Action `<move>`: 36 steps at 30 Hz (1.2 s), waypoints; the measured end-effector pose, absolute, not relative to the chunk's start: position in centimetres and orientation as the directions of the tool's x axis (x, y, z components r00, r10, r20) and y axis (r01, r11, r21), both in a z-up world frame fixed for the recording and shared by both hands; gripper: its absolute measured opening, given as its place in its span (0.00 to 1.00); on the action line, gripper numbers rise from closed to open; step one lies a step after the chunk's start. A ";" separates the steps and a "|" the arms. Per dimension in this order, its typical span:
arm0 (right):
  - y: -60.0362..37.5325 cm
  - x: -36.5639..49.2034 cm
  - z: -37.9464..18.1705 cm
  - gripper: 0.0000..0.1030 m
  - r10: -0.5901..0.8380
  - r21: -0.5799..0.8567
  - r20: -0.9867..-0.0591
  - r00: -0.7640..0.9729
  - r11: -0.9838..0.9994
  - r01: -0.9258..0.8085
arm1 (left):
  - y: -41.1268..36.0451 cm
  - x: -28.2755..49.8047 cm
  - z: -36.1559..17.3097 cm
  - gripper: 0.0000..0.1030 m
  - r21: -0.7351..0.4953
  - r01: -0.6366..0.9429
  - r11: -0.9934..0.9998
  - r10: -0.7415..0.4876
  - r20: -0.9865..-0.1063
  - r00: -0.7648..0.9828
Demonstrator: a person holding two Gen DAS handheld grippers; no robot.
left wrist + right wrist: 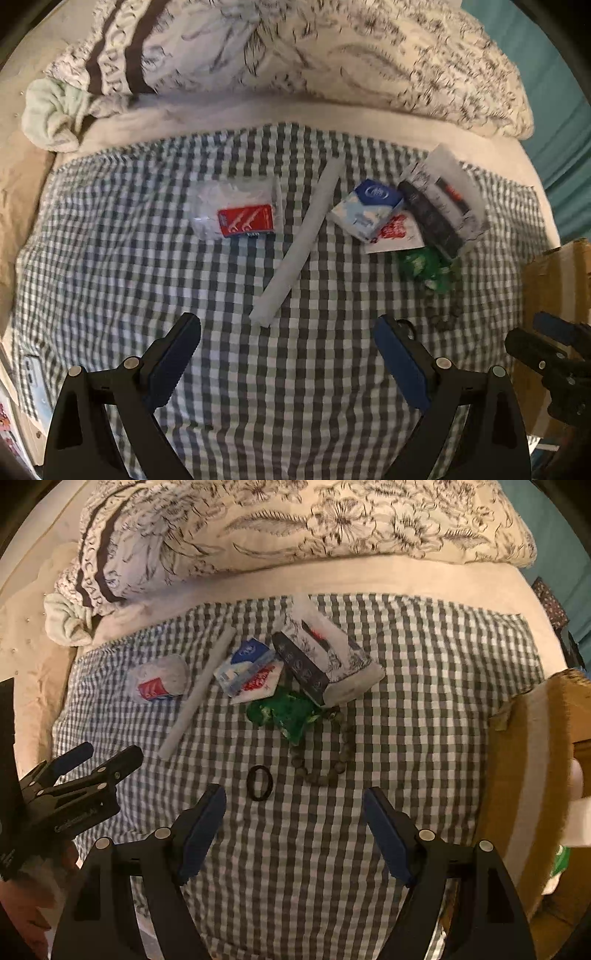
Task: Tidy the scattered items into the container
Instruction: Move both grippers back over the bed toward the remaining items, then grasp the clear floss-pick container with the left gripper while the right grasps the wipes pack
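Note:
Scattered items lie on a checked cloth: a clear packet with a red label, a long white stick, a blue-white tissue pack, a red-white sachet, a black-and-white floral box, a green wrapper. The right wrist view also shows a bead bracelet and a black ring. The cardboard box stands at the right. My left gripper is open and empty, just short of the stick. My right gripper is open and empty, just short of the ring.
A floral pillow and a pale green cloth lie at the back of the bed. The bed's edge and a teal wall are at the right. The left gripper shows at the left of the right wrist view.

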State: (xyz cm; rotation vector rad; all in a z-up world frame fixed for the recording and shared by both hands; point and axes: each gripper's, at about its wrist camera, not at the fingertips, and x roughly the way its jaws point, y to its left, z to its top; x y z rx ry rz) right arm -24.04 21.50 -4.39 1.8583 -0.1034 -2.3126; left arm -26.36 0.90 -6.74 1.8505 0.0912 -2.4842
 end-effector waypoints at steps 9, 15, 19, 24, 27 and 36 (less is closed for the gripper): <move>23.2 -27.1 -8.4 0.74 -0.170 0.165 -0.970 -0.172 -0.985 0.042 | -0.9 -30.2 -9.7 0.94 0.012 0.139 -0.990 -0.050 -0.961 -0.273; 23.6 -30.4 -8.7 0.75 -0.180 0.177 -0.967 -0.179 -0.984 0.033 | -3.1 -33.3 -10.0 0.94 0.005 0.167 -0.986 -0.051 -0.960 -0.274; 23.8 -32.3 -8.5 0.75 -0.199 0.201 -0.960 -0.199 -0.980 0.009 | -4.1 -34.7 -10.8 0.94 -0.012 0.174 -0.985 -0.033 -0.966 -0.257; 23.7 -34.1 -8.6 0.75 -0.206 0.211 -0.956 -0.210 -0.978 -0.001 | -4.6 -36.5 -12.6 0.94 -0.014 0.172 -0.985 -0.027 -0.971 -0.236; 23.6 -34.9 -8.8 0.75 -0.203 0.206 -0.956 -0.214 -0.979 0.008 | -4.8 -37.3 -13.6 0.94 -0.014 0.181 -0.983 -0.026 -0.976 -0.215; 22.5 -38.2 -10.4 0.75 -0.177 0.160 -0.963 -0.205 -0.982 0.096 | -5.8 -38.7 -16.7 0.94 -0.023 0.250 -0.968 -0.013 -0.990 -0.143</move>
